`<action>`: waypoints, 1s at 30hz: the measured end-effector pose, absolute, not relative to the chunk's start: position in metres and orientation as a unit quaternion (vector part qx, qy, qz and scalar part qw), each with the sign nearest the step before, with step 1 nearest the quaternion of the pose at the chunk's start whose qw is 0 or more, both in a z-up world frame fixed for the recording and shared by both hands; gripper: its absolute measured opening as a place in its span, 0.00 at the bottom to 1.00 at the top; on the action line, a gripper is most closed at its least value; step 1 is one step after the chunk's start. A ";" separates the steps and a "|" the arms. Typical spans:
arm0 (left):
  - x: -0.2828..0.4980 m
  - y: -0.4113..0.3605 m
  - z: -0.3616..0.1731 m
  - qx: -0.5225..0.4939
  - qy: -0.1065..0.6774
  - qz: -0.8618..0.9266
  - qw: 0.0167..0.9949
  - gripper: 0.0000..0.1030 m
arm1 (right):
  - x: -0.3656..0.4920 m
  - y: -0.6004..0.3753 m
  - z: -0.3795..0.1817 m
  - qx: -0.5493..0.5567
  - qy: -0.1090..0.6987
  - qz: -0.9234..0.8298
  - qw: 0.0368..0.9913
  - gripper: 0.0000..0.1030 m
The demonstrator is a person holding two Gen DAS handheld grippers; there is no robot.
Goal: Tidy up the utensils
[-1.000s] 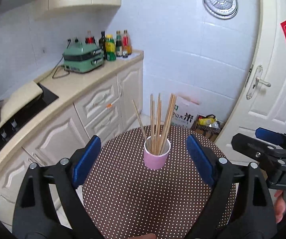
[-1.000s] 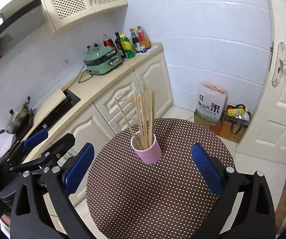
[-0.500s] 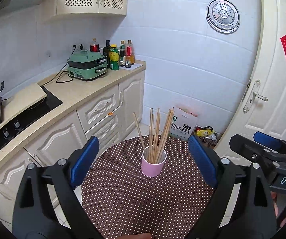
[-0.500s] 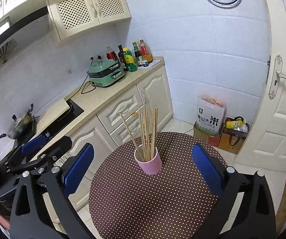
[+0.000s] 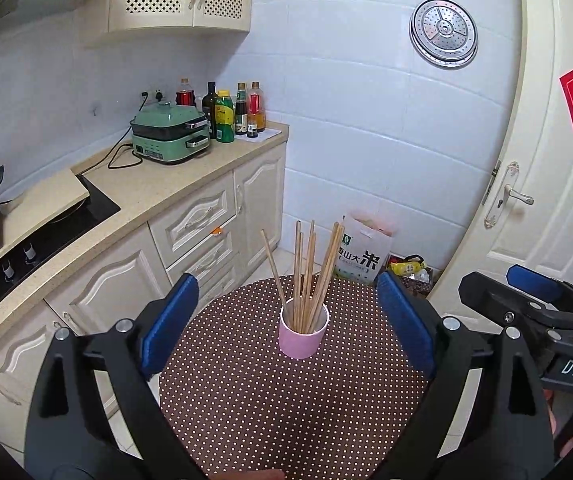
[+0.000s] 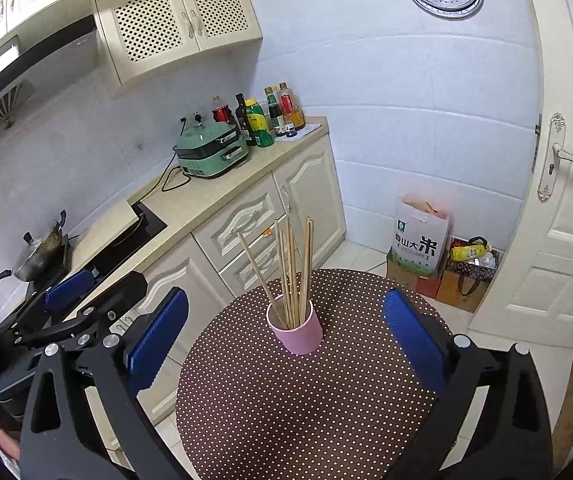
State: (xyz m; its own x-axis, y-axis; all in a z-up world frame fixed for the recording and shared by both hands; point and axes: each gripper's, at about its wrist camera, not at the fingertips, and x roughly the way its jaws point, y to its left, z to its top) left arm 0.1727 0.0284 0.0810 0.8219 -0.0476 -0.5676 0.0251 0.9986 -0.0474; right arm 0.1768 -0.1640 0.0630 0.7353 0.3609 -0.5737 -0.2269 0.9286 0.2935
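A pink cup (image 5: 303,338) stands upright on a round brown dotted table (image 5: 270,408) and holds several wooden chopsticks (image 5: 310,272). My left gripper (image 5: 286,328) is open and empty, held back from and above the cup. My right gripper (image 6: 286,336) is open and empty, also back from the cup (image 6: 298,332) and its chopsticks (image 6: 292,268). The right gripper shows at the right edge of the left wrist view (image 5: 534,308). The left gripper shows at the left of the right wrist view (image 6: 78,304).
A kitchen counter (image 5: 158,188) with a stove, green cooker (image 5: 170,136) and bottles runs along the left. A rice bag (image 5: 362,256) and boxes sit on the floor beyond the table. A white door (image 5: 546,200) stands at the right.
Both grippers have risen and drawn back from the cup, which now looks smaller and lower in both views. Both stayed open.
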 end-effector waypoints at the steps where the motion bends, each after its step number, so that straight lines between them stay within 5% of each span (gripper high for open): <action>1: 0.173 0.028 0.081 -0.019 0.298 -0.019 0.954 0.87 | 0.177 -0.165 0.063 0.103 0.327 0.159 0.926 0.92; 30: 0.183 0.028 0.077 -0.018 0.302 -0.021 0.953 0.87 | 0.183 -0.163 0.062 0.104 0.333 0.159 0.924 0.92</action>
